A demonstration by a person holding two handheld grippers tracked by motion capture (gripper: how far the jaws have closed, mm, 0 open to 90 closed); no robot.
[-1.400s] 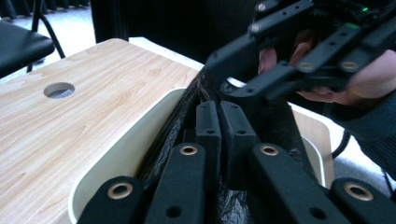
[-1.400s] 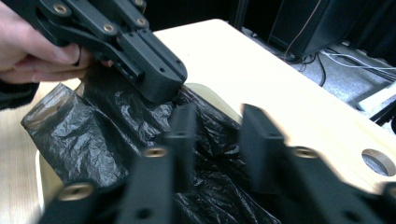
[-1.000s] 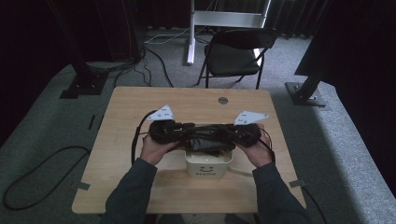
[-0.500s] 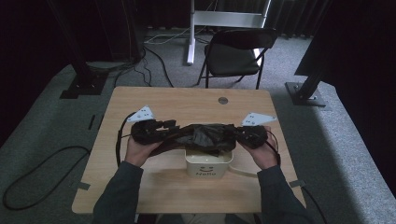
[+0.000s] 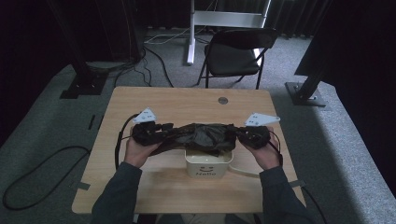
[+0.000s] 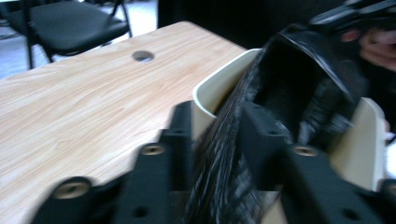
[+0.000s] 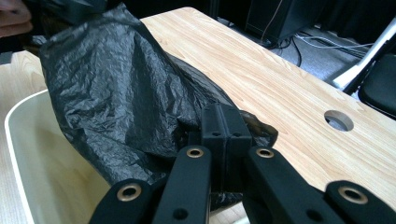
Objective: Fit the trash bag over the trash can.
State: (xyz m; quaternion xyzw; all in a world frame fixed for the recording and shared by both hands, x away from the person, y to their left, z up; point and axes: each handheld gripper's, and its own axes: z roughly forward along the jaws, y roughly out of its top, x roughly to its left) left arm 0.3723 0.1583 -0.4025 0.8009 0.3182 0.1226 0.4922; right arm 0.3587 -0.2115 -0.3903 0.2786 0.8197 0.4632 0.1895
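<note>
Both my grippers, left (image 5: 161, 128) and right (image 5: 240, 132), pinch the black bin liner (image 5: 201, 136), stretched sideways directly above the cream bin (image 5: 208, 167).

Your dark grey sleeves (image 5: 116, 196) fill the lower frame; each black tool (image 7: 224, 135) shows brass-ringed screws and a pale three-cornered plate (image 5: 144, 115).

It looks like a recording studio or lab: black curtains (image 5: 355, 42) around, stands (image 5: 79, 79) and cables (image 5: 154, 51) on grey carpet (image 5: 42, 121), one folding chair (image 5: 233, 53), one wooden table (image 5: 187, 100).
</note>
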